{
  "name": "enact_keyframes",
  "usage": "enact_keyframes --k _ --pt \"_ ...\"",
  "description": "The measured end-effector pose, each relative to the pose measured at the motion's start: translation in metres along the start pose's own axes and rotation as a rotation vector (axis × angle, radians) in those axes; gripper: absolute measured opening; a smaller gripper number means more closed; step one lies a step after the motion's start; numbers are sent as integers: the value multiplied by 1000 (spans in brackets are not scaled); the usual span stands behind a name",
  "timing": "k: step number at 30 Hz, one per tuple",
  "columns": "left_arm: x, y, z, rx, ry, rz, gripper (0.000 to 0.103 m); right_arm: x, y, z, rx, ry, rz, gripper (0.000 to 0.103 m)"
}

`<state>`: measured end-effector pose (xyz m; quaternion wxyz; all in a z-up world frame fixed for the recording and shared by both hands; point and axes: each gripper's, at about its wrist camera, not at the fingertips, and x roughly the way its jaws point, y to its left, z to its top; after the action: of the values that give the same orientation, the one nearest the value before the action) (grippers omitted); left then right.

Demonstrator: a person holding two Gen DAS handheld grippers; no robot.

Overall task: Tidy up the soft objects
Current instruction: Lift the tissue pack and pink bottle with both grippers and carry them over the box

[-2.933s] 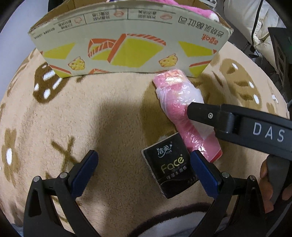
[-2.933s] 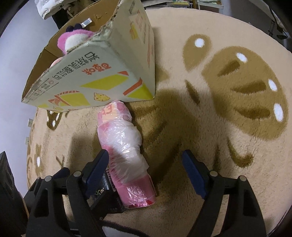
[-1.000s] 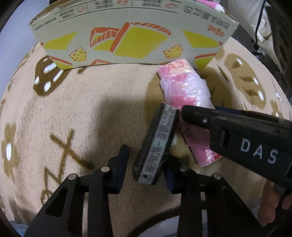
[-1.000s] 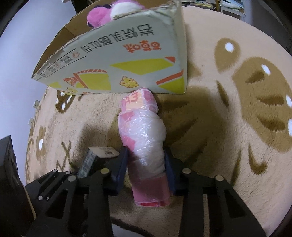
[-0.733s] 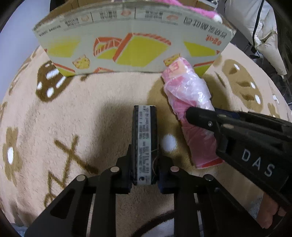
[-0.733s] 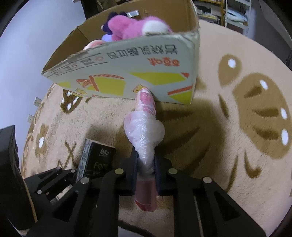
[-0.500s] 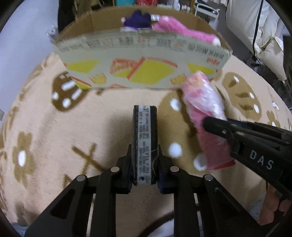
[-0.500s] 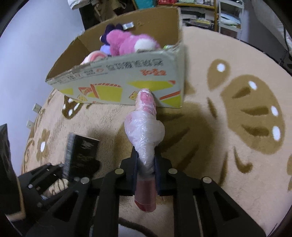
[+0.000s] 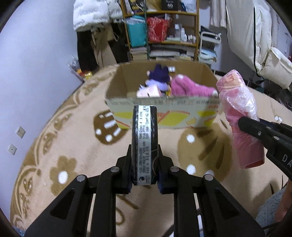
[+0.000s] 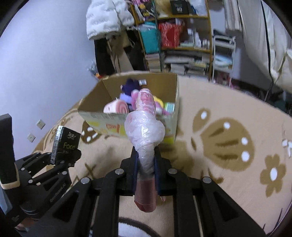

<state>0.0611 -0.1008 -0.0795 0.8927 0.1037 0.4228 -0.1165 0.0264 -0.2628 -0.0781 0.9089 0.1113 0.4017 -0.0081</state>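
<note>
My left gripper is shut on a black tissue pack, held on edge above the rug; the same pack shows at the left of the right wrist view. My right gripper is shut on a pink roll wrapped in clear plastic, which sticks up and forward; that roll hangs at the right of the left wrist view. Ahead of both stands an open cardboard box with pink and purple plush toys inside.
A beige rug with brown flower and paw patterns covers the floor. Behind the box stand a cluttered shelf unit and hanging coats. A pale wall runs along the left.
Both grippers closed on their items, the tissue pack and the pink roll, and lifted them off the rug. The views tilted up, so the box's inside and the shelves now show.
</note>
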Motion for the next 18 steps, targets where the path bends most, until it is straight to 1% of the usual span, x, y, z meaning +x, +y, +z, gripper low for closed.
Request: enact_keyframes --k 3,6,10,13,18 --pt "-19 10 7 -24 -57 20 19 -6 6 3 -14 -35 -23 16" --pt "-35 16 14 -20 -115 42 19 -13 7 5 -21 -66 -36 16" --pt "-48 25 26 -25 -173 53 19 -21 11 13 -43 -116 -59 16" --pt "-52 31 38 -28 -205 57 19 -18 12 17 -51 -135 -62 16" --pt "-47 38 63 -21 -248 63 19 -14 14 31 -62 -160 -61 16"
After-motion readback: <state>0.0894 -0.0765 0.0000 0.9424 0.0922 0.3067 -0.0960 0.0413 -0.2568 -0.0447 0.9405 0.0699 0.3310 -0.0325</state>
